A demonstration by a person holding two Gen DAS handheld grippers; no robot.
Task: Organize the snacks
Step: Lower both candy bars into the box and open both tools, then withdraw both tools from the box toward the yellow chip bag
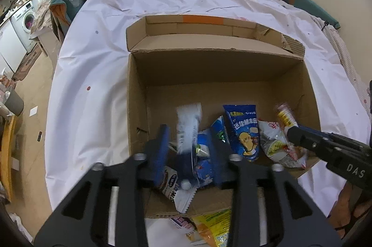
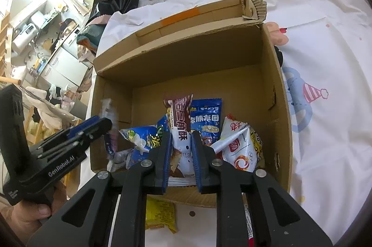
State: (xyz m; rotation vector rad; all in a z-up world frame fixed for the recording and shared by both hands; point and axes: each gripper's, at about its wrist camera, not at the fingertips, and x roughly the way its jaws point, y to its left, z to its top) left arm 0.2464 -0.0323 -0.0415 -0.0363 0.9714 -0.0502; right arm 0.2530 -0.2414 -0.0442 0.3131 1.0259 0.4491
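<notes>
My right tongs (image 2: 181, 151) grip a brown-and-white packet (image 2: 180, 130) over the cardboard box (image 2: 274, 75); my left tongs (image 1: 189, 149) pinch a blurred white packet (image 1: 187, 128). Several snacks lie ahead inside; a yellow packet (image 2: 159, 214) waits outside, beneath my tongs.

— What lettering can be read here?
— "DAS" in white on the right gripper (image 1: 293, 130) body, at the right edge of the left wrist view. "GenRobot.AI" on the left gripper (image 2: 105, 123) body, lower left in the right wrist view.
— And the snacks?
— The brown-and-white packet (image 2: 180, 130) shows "三角酥"; the blue packet (image 2: 208, 116) behind it, "朋友圈". Smaller print is illegible.
</notes>
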